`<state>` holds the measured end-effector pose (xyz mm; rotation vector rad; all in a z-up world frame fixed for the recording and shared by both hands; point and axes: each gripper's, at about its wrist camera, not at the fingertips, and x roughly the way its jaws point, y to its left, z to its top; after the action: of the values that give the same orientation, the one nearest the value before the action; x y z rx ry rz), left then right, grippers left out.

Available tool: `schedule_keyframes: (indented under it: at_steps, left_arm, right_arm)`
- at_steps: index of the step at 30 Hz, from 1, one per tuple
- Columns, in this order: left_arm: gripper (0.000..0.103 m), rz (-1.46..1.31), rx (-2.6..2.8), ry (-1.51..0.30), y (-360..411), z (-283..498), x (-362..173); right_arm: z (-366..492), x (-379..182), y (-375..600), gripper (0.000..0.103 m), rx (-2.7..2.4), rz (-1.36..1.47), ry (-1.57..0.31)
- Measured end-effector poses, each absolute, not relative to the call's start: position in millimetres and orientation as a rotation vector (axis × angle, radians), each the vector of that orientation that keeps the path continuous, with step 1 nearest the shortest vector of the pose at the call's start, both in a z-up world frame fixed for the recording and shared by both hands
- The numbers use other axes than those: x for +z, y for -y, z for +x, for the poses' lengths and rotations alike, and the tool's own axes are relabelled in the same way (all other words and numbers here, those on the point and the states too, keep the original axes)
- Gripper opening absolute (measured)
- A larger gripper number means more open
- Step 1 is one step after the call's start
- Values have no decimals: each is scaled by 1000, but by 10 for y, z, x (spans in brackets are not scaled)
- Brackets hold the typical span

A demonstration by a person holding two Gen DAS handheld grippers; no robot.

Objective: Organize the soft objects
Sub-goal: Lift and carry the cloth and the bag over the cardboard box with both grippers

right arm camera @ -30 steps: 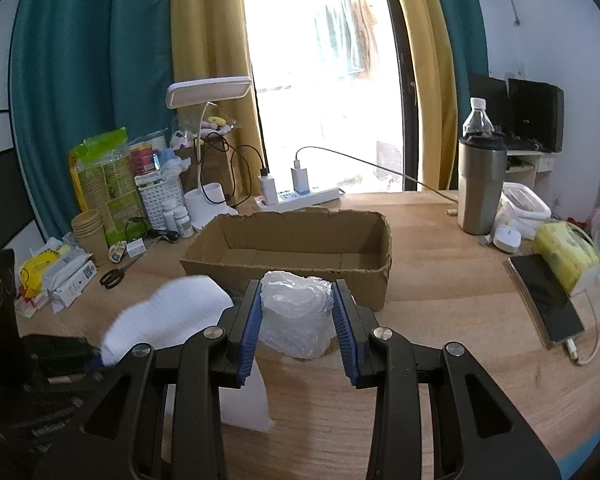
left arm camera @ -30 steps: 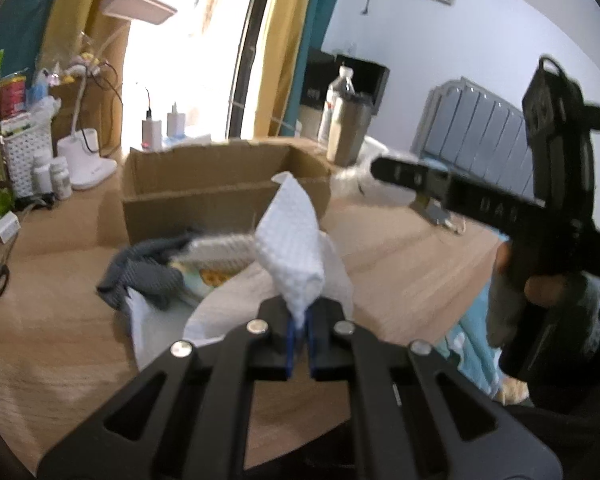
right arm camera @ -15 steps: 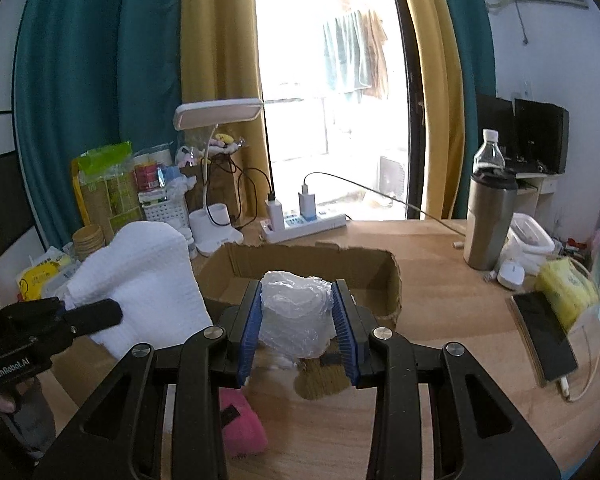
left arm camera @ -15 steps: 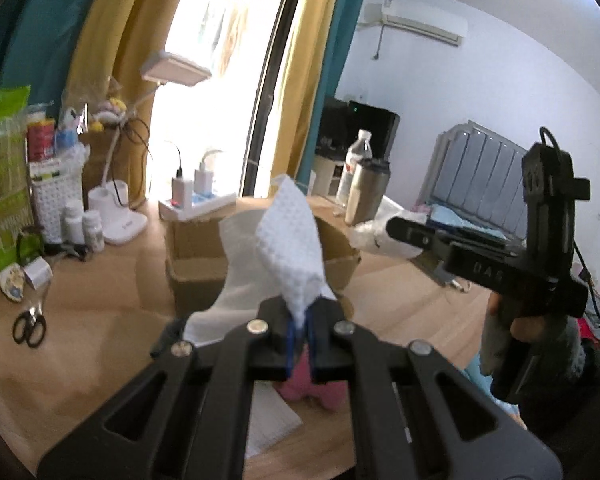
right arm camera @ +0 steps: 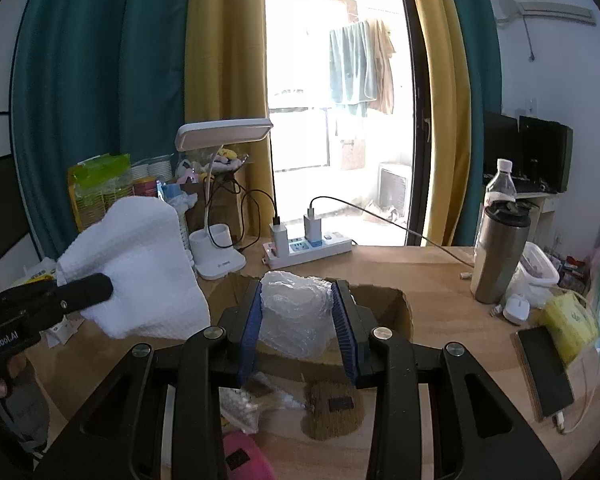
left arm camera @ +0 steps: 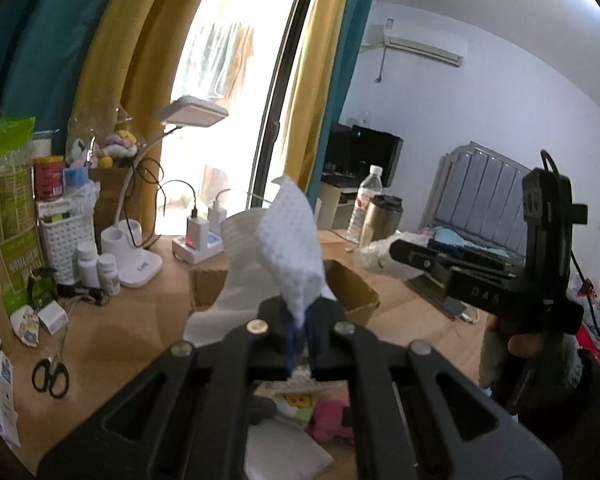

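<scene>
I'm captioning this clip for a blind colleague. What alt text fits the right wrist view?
The right gripper is shut on a crumpled clear plastic bag, held above an open cardboard box on a cluttered wooden desk. At left, the left gripper holds up a white waffle-textured cloth.

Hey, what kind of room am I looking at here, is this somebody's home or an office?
Most likely a lived-in bedroom at home: a padded headboard against the wall, laundry hanging outside the balcony door, and a cluttered wooden desk with a desk lamp and power strip.
</scene>
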<state>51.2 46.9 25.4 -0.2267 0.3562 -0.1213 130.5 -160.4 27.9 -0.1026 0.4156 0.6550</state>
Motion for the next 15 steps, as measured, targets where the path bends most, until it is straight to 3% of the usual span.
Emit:
schedule_keyframes:
  at_steps: [15]
  left_arm:
    - [4, -201, -134, -350, -724, 870, 520]
  right_arm:
    - [1643, 479, 1441, 37, 626, -82, -380]
